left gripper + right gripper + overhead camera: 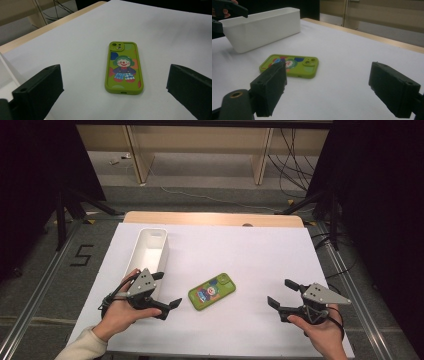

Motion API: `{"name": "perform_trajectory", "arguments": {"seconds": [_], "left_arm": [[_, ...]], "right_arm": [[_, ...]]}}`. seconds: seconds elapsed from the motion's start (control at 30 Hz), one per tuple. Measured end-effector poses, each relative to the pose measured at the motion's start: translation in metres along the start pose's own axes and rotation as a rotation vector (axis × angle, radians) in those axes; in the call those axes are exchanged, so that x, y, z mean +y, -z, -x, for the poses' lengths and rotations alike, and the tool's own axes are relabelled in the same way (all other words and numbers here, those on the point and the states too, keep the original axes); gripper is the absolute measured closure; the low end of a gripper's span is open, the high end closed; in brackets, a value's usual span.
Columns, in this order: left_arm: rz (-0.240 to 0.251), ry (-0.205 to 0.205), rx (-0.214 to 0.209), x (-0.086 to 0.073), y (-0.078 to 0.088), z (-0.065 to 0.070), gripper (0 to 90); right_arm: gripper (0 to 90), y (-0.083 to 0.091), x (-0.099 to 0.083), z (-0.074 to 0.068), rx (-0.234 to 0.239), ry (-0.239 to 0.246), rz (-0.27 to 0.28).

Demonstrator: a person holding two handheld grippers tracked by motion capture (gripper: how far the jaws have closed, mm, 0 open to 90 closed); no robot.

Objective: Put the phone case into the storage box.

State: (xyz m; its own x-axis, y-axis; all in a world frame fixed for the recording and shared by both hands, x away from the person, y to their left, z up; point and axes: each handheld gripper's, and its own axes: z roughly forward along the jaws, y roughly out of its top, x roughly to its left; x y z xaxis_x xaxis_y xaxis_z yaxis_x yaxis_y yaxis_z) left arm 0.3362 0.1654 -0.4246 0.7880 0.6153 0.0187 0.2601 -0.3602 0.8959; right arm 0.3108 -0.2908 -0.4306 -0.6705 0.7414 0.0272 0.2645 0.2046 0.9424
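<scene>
Nothing begun by the look of it: green clown-print phone case [211, 291] lies flat on the white-covered table [260, 255], beside the empty white bin [150, 251], untouched between left claw [169, 290] and right claw [280, 292], both spread apart, holding nothing.

One green phone case [212, 291], one white bin [150, 251], two tongs
</scene>
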Motion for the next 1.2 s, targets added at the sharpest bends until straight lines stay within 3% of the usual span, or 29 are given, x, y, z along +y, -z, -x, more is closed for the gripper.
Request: {"name": "perform_trajectory", "arguments": {"seconds": [0.53, 0.8, 1.2], "left_arm": [[-0.052, -0.026, -0.011, 0.011, -0.007, 0.009, 0.5], [-0.115, -0.073, -0.070, 0.024, -0.033, 0.023, 0.8], [-0.208, -0.099, -0.106, 0.037, -0.075, 0.030, 1.0]], "right_arm": [[16.0, 0.000, 0.000, -0.001, -0.004, 0.001, -0.001], [16.0, 0.000, 0.001, 0.000, -0.007, 0.002, -0.002], [16.0, -0.001, 0.000, 0.000, -0.006, 0.001, -0.002]]}}
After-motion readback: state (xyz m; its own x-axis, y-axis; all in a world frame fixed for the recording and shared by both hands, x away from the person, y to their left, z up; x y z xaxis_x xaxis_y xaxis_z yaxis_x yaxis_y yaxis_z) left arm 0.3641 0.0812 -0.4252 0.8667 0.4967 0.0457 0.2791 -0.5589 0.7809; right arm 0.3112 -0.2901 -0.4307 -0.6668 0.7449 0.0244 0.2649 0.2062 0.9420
